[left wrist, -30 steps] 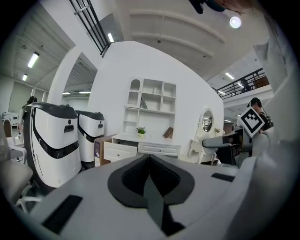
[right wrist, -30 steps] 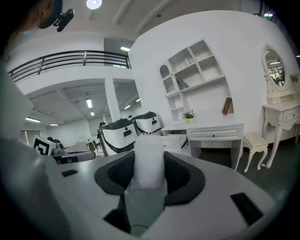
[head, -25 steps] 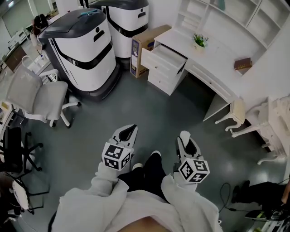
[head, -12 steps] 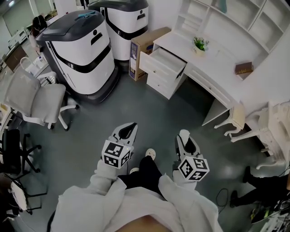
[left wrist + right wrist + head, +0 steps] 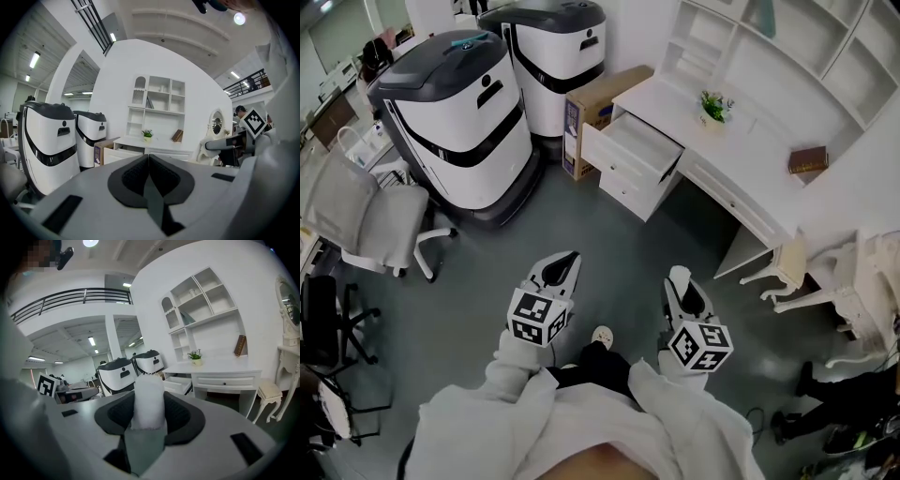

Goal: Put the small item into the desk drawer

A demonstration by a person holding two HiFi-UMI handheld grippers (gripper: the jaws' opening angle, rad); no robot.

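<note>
The white desk (image 5: 741,127) stands ahead at the upper right, and its top drawer (image 5: 635,147) is pulled out and looks empty. My right gripper (image 5: 680,277) is held low in front of the person, shut on a small white cylinder-shaped item (image 5: 149,401) that stands upright between the pads. At the same height on the left, my left gripper (image 5: 563,267) is shut, its dark pads (image 5: 136,176) meeting with nothing between them. Both grippers are well short of the desk, over the grey floor.
Two large white and black machines (image 5: 455,112) (image 5: 548,52) stand left of the desk, with a cardboard box (image 5: 602,101) between them and the drawer. On the desk are a potted plant (image 5: 713,105) and a book (image 5: 807,159). A grey office chair (image 5: 356,211) and a white stool (image 5: 787,258) flank the floor.
The person has stepped forward: desk, drawer and machines have slid lower and a little left in the head view. Both grippers keep their pose and grip.
</note>
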